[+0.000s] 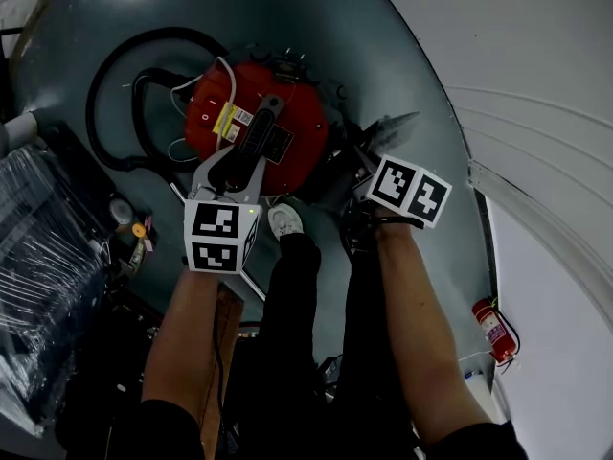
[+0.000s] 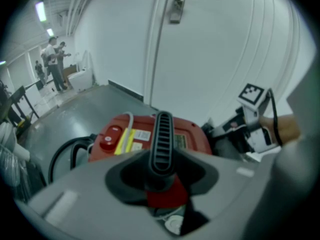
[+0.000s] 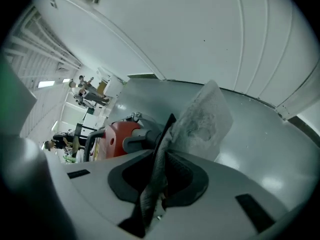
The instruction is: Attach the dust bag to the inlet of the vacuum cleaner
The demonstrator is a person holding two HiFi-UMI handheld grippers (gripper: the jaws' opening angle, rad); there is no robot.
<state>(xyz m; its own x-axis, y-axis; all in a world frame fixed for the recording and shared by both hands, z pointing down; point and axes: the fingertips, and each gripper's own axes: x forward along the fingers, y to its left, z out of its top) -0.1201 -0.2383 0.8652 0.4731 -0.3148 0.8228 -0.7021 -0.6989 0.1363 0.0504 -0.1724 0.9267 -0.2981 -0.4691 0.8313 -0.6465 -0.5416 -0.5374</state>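
Left claw (image 1: 235, 164) is clamped on the ribbed black handle (image 2: 162, 134) of the round red vacuum cleaner (image 1: 287, 113). Right claw (image 3: 157, 181) is pinching the pale grey cloth dust bag (image 3: 205, 116), just right of the vacuum. There's open grey floor (image 1: 421, 56) past both claws, up to the white wall (image 1: 546, 56). Only the left gripper view catches the door lever (image 2: 177, 4), and only the head view shows the small red fire extinguisher (image 1: 490, 326).

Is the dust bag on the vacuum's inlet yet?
Seemingly not: the dust bag is clamped in the right gripper, sticking up beside the red vacuum.
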